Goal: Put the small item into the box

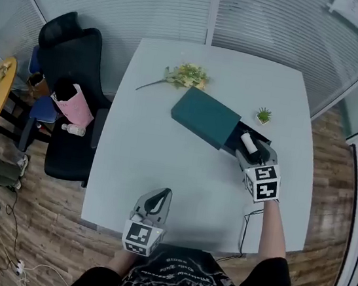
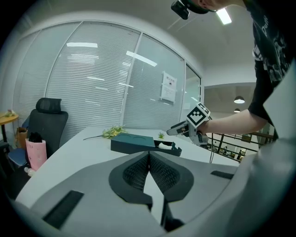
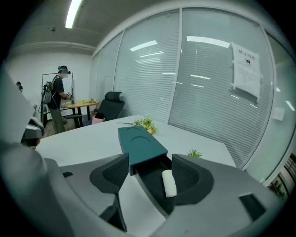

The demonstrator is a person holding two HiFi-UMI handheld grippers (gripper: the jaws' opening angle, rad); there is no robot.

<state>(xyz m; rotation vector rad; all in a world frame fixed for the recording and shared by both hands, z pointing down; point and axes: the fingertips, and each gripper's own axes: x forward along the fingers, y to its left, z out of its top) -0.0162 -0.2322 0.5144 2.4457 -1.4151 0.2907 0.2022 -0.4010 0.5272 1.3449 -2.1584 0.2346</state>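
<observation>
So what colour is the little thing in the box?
White. The small item lies in the teal box; the right gripper view shows it best.

The box has a smooth, matt teal shell like coated card, its drawer is lined in dull black, and the small item in it looks soft and matt white, like rolled cloth or foam. The left gripper and the right gripper are matt grey plastic with black, finely ribbed, rubbery-looking pads. The table is a smooth pale top with a faint sheen; from it, wood-grain plank floor shows at eight o'clock and a black cloth-covered chair at ten.
</observation>
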